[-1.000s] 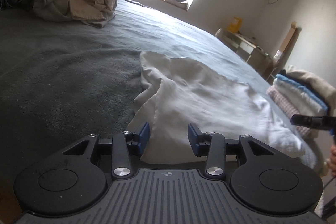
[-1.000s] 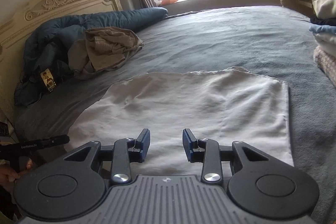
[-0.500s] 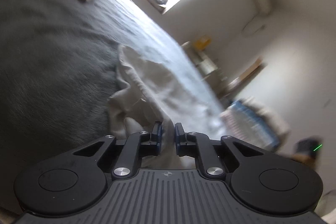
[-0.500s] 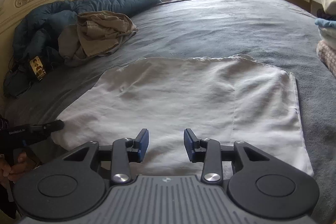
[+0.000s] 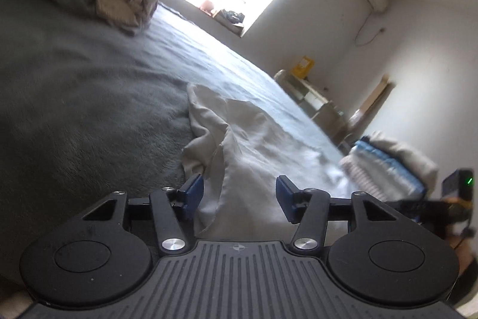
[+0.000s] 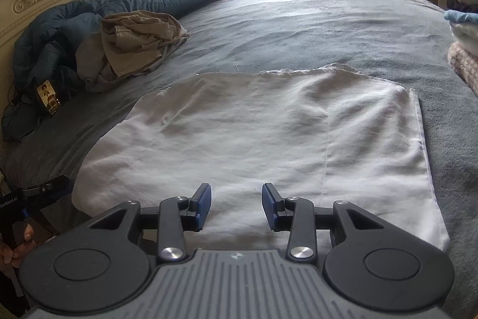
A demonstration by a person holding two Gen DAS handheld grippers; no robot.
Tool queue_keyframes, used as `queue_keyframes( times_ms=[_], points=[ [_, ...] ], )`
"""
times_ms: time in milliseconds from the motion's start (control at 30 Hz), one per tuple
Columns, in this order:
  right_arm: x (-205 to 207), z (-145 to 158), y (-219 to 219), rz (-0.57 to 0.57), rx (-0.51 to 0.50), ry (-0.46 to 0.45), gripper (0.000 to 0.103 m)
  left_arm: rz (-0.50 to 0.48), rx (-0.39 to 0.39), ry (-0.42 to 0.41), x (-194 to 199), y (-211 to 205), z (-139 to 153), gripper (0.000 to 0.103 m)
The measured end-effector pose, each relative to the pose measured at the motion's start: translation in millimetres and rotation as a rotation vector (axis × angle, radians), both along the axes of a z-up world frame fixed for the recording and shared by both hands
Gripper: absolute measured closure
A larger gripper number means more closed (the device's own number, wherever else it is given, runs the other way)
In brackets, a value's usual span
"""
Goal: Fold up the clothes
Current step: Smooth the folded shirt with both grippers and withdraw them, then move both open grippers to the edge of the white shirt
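The left tool [image 5: 239,196] has just spread, white cloth [image 6: 254,139] loose between its pads on the bed [image 6: 298,20]. The right tool [image 6: 236,205] is spread, pinching nothing. White lettering on the left tool's handle is too small to read.

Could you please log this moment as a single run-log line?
stage: pre-fold | left gripper: jaws just opened, released | right gripper: open, empty | white cotton garment: flat on grey bed blanket
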State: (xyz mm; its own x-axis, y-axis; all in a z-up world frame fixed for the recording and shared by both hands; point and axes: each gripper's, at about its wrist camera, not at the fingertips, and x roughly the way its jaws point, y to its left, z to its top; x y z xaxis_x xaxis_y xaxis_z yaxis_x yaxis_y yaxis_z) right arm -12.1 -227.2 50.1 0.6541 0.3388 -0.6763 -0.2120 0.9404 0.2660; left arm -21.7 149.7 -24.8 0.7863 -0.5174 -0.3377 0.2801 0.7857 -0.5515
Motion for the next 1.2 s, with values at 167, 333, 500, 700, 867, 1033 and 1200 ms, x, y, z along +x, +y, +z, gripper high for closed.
queue_keyframes(
  times_ms=[167,333,500,700,867,1033,1200],
  points=[
    [0,-4,-2,-0.007,0.007,0.016,0.063,-0.017,0.033,0.042,7,-8,-7,0.052],
    [-1,-5,-5,-0.020,0.015,0.021,0.062,-0.056,-0.057,0.091,21,0,-19,0.067],
    [1,-9,-9,-0.039,0.024,0.033,0.061,-0.142,-0.374,0.116,27,28,-40,0.093],
    [2,-14,-13,-0.054,0.026,0.041,0.061,-0.174,-0.679,0.329,41,53,-101,0.095],
    [5,-15,-14,-0.056,0.026,0.030,0.061,-0.158,-0.628,0.324,36,59,-90,0.089],
    [0,-12,-21,-0.071,0.023,0.004,0.061,-0.080,-0.450,0.269,16,65,-59,0.067],
    [-10,-6,-40,-0.101,0.016,-0.064,0.061,0.002,-0.295,0.141,-5,64,-14,0.062]
  ],
)
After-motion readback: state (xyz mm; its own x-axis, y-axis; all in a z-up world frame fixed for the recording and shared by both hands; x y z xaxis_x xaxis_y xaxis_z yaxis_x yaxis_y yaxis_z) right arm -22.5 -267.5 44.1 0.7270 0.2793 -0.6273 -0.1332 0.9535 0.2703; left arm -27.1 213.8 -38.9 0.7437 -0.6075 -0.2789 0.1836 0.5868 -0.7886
